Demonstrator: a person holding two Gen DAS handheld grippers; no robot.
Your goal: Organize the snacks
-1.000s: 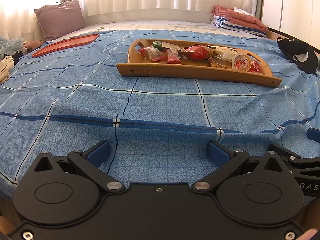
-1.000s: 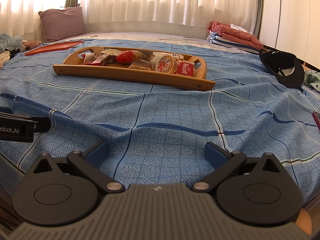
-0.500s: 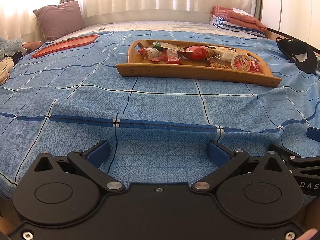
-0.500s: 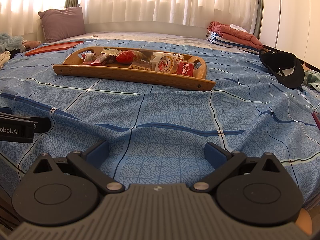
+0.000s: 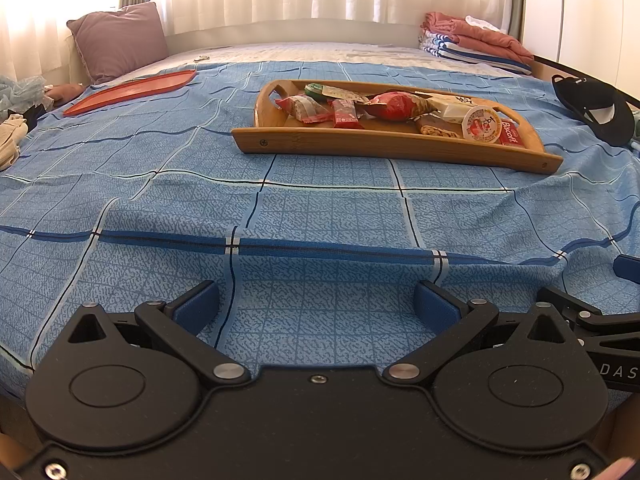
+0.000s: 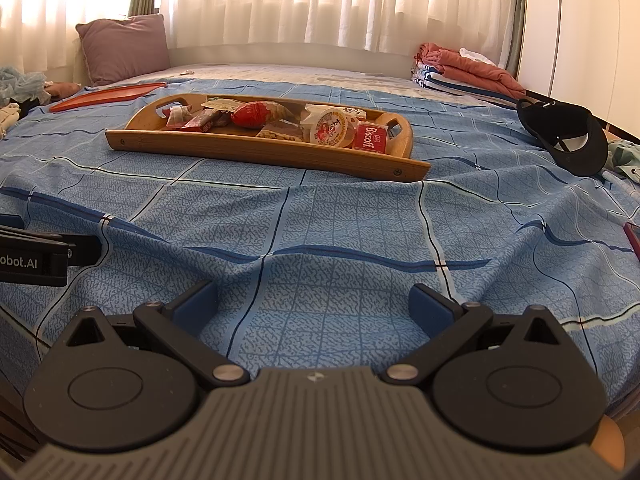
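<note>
Down low at the near edge of the bed, the left gripper (image 5: 316, 300) sits with its blue pads spread wide, nothing between them but the blue checked bedspread (image 5: 320, 208). Same story on the other side: the right gripper (image 6: 314, 300) is released, jaws apart, holding nothing, hovering over a rumpled fold of the cover. (Each one peeks into the other's view at the frame edge, so they're side by side.)

Further up the bed, the wooden tray (image 5: 384, 146) lies flat on the bedspread, well apart from both grippers, and it's loaded: a red snack bag (image 5: 394, 106) in the middle, a small red wrapper (image 5: 344, 114) to its left, a round tub with a printed lid (image 5: 482, 124) and, beside that at the right end, a red Biscoff packet (image 6: 370, 136).

Off to the left, an empty red tray (image 5: 132, 90); off to the right, a black cap (image 6: 564, 136). At the back, a mauve pillow (image 5: 118, 40), folded towels (image 5: 476, 46) and white curtains.
</note>
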